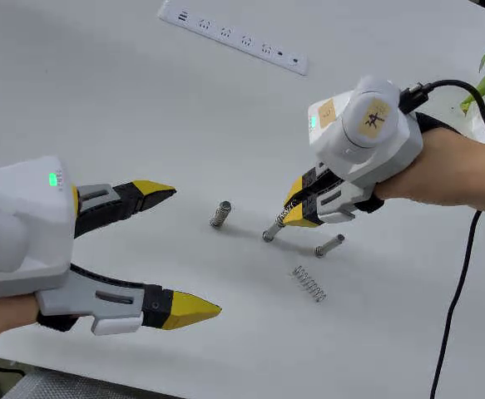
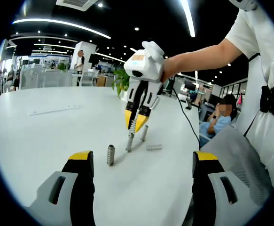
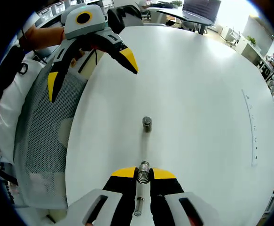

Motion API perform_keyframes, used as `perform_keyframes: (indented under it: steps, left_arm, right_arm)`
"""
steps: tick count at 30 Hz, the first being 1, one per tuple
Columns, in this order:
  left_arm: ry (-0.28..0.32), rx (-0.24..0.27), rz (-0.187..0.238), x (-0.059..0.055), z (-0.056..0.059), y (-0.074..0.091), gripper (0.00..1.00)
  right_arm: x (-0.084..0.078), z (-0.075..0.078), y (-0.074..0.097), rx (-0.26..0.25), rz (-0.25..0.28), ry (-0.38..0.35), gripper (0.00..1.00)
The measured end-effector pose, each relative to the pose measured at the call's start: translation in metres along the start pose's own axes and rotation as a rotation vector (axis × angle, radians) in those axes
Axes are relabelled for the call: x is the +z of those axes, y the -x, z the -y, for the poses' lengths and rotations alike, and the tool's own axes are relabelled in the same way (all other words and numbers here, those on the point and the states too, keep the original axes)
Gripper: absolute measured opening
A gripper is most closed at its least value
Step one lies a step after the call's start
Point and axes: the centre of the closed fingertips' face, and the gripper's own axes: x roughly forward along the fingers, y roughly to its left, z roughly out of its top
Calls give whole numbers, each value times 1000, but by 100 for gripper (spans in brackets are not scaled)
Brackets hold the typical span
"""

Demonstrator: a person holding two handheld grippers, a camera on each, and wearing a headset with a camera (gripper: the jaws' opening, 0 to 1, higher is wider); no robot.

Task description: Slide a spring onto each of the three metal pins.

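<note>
Right gripper view: the right gripper [image 3: 144, 174] has its yellow-tipped fingers [image 3: 125, 173] clamped together on a held spring [image 3: 144, 169], whose coils poke out just past the tips. Straight ahead of those tips, apart from them, stands a sprung pin [image 3: 147, 124] with its coil already on.

In the left gripper view, the held spring hangs below the right fingers and its lower end meets the top of a leaning pin [image 2: 129, 142]. I cannot tell how far the coil has gone over the pin. Just behind those fingers is a bare pin [image 2: 144, 133], and a loose spring [image 2: 153, 147] lies on the white table [image 2: 43, 136] beside it.

The left gripper [image 1: 196, 249] has its fingers spread wide and grips nothing. In the head view the sprung pin sits just beyond the gap between its tips. A power strip [image 1: 234, 37] lies far beyond both sets of fingers.
</note>
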Motion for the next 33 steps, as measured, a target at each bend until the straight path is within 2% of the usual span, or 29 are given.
perform_keyframes:
  steps: [14,33]
  left_arm:
    - [4,-6,-5,-2,0,-1,85]
    - [17,-6,-3,-4,0,0,85]
  right_arm:
    - [-1,-2,-12,10,-6,21,7]
    - [-10,5,-31,4,-23,54,8]
